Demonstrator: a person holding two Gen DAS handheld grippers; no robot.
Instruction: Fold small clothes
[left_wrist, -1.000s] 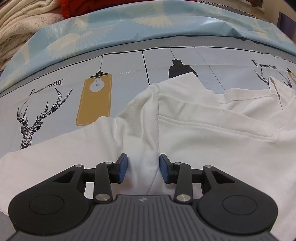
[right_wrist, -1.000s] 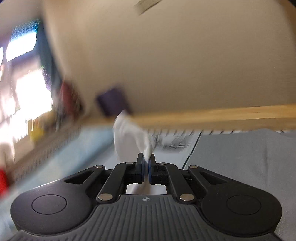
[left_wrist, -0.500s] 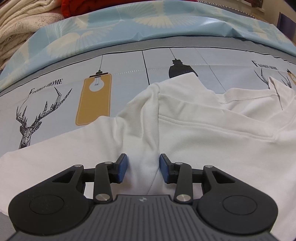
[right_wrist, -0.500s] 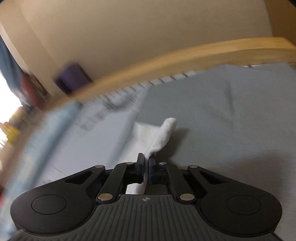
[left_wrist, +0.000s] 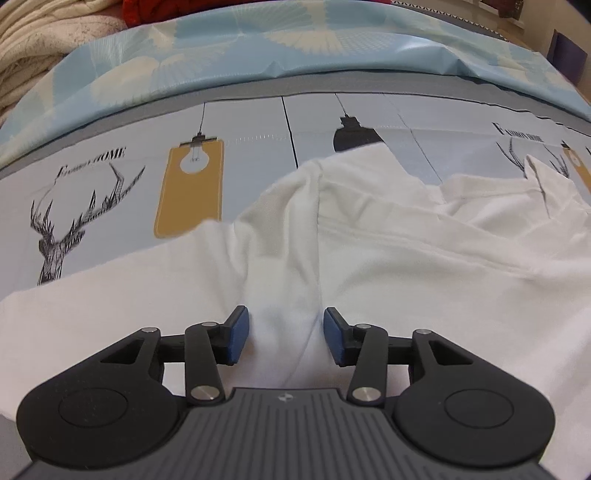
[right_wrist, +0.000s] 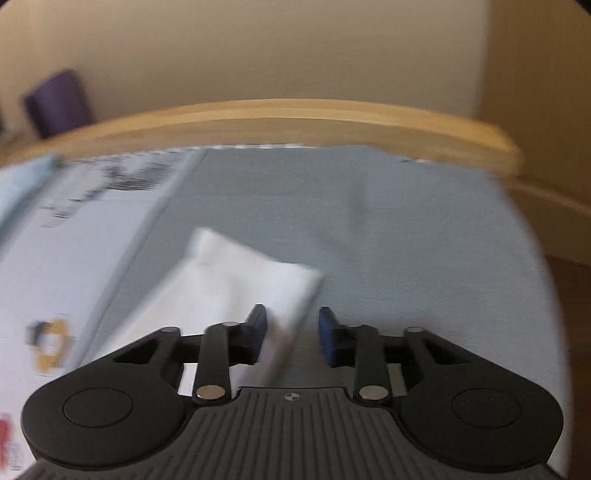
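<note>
Now both grips are being let go: the right gripper (right_wrist: 291, 334) has just spread its jaws, leaving the white sleeve end (right_wrist: 236, 284) flat on the grey sheet (right_wrist: 406, 240), and the left gripper (left_wrist: 286, 334), widening too, straddles a ridge of the white shirt (left_wrist: 406, 266) on the printed bedcover (left_wrist: 110, 192) without pinching it. To do this well, I'd lift each straight up and clear, so no pad drags the fold crooked.

Soft, even indoor light filled both views, with faint shadows in the white garment's (left_wrist: 369, 258) folds. The left wrist view was sharp; the right wrist view was smeared, probably by motion. Fisheye curvature bent the edges.
</note>
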